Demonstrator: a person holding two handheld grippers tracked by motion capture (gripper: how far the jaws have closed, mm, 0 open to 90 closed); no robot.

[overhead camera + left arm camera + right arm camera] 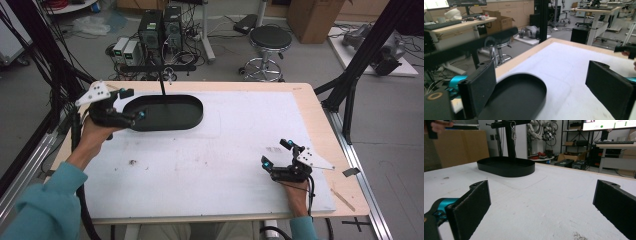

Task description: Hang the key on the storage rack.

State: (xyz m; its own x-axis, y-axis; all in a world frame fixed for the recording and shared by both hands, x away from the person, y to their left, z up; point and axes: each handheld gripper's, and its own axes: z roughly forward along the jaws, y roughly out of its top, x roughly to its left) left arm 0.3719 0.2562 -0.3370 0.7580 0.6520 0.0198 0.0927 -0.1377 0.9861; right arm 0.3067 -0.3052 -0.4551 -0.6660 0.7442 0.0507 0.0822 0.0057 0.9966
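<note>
Figure. Two hand-held grippers at a white-topped table (210, 165). The work in hand centres on a black oval tray (163, 113), a shallow dish with a low upright rim, which lies flat near the far left corner of the table. A black post (162, 85) rises at its far side and carries a crossbar with a small metal clip (512, 130) hanging from it; whether post and tray are one piece cannot be told.

The left gripper (131, 104) sits just at the tray's left end, its jaws spread wide and holding nothing; in the left gripper view the rounded end of the tray lies low between the two black pads (477, 91), which do not press on it. The right gripper (276, 152) rests near the right edge of the table, well apart from the tray, jaws likewise released and empty.

Handling, as a judgement: the tray looks rigid, thin-walled and light, probably metal or hard plastic, with a smooth finish that may slip on foam pads. The rim is the natural purchase: one pad inside, one outside, at the near rounded end. If the post is fixed to it, the load will be top-heavy and may tip toward the far side when lifted from one end.
</note>
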